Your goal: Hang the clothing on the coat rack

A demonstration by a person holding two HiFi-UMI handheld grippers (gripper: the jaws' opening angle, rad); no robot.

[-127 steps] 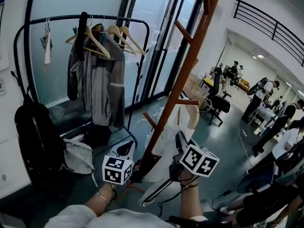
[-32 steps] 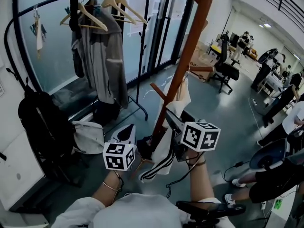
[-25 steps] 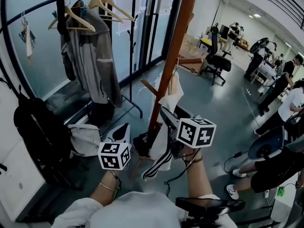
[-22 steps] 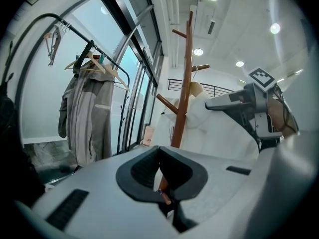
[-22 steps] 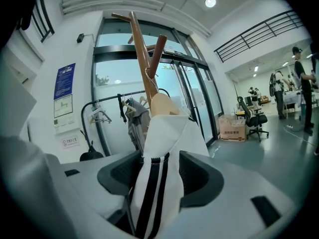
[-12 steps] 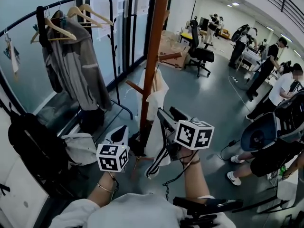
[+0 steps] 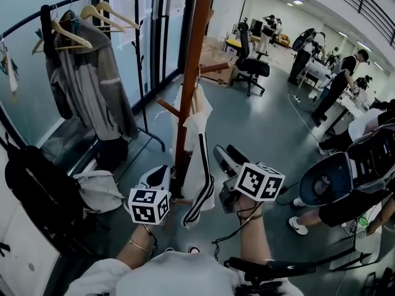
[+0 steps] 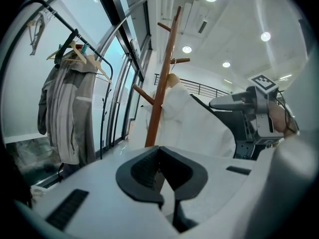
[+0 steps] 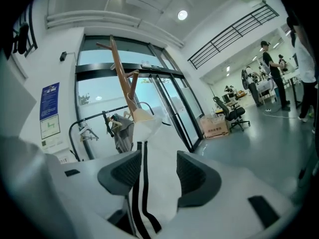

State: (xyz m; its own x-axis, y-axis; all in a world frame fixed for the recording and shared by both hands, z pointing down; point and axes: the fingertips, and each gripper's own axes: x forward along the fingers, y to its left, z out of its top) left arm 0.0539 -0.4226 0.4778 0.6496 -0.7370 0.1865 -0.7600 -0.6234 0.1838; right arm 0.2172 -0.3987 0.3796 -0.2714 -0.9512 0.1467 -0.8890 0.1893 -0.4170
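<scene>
A white garment (image 7: 197,147) with black side stripes hangs on a wooden hanger from a peg of the tall brown coat rack (image 7: 188,73). My right gripper (image 7: 225,156) is just right of its lower part. In the right gripper view the jaws of this gripper (image 9: 158,171) stand apart, open, and the striped cloth (image 9: 149,153) runs between them under the hanger (image 9: 142,116). My left gripper (image 7: 162,176) is low at the rack's foot. In the left gripper view its pads (image 8: 149,168) meet, and I see nothing gripped. The garment (image 8: 194,123) hangs beyond them.
A black clothes rail (image 7: 133,17) with a grey jacket (image 7: 92,85) and wooden hangers stands at the left. A black backpack (image 7: 37,190) and a white bag (image 7: 99,190) lie below it. An office chair (image 7: 250,66), cardboard boxes and several people are at the right.
The head view has swung rightward. The garment now hangs straight down from the rack, and my right gripper has drawn a little right of it. The left gripper stays low.
</scene>
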